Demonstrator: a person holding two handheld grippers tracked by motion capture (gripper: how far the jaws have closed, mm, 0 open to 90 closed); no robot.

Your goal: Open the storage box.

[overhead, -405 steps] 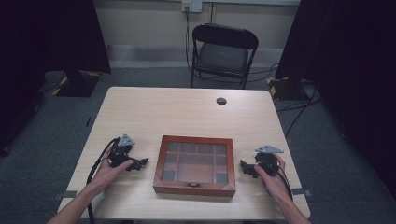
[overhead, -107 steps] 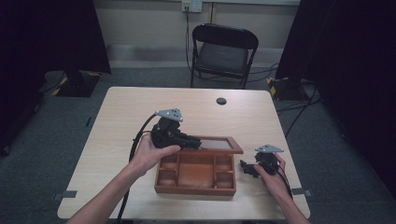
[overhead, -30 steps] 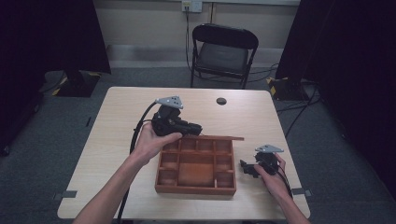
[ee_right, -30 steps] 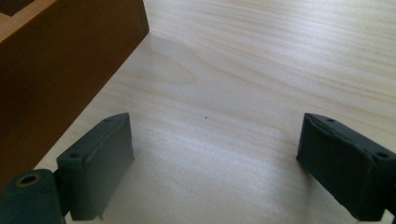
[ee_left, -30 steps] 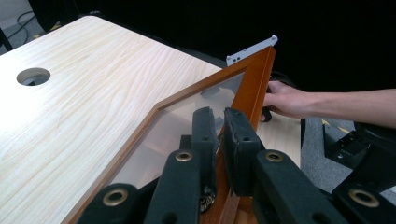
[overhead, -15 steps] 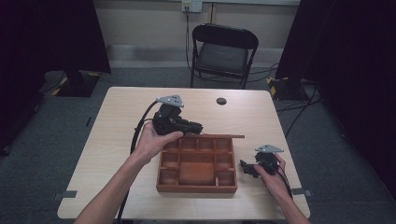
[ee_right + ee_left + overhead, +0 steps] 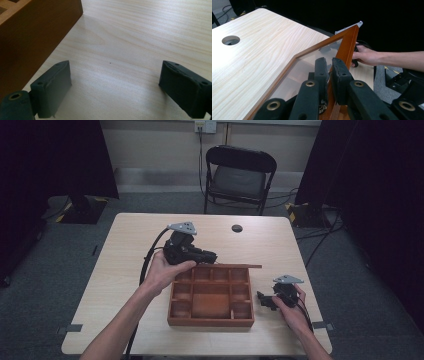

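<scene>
A brown wooden box point(image 7: 210, 321) with several compartments sits mid-table, its glass-paned lid point(image 7: 235, 266) swung up and seen edge-on along the back. My left gripper point(image 7: 212, 256) is at the lid's left end. In the left gripper view, the gripper point(image 7: 329, 63) is shut on the lid's wooden frame point(image 7: 348, 42). My right gripper point(image 7: 261, 298) rests on the table just right of the box. In the right gripper view, it point(image 7: 117, 85) is open over bare wood, with the box's side wall point(image 7: 32, 32) to its left.
The light wooden table point(image 7: 125, 250) has a round cable hole point(image 7: 237, 228) near its far edge. A black folding chair point(image 7: 240, 170) stands beyond the table. The person's right hand point(image 7: 367, 53) shows past the lid in the left gripper view.
Since the earliest frame, the left gripper left the table's left side, took the lid and raised it. Over the last second nothing visibly moves. The right gripper stayed put.
</scene>
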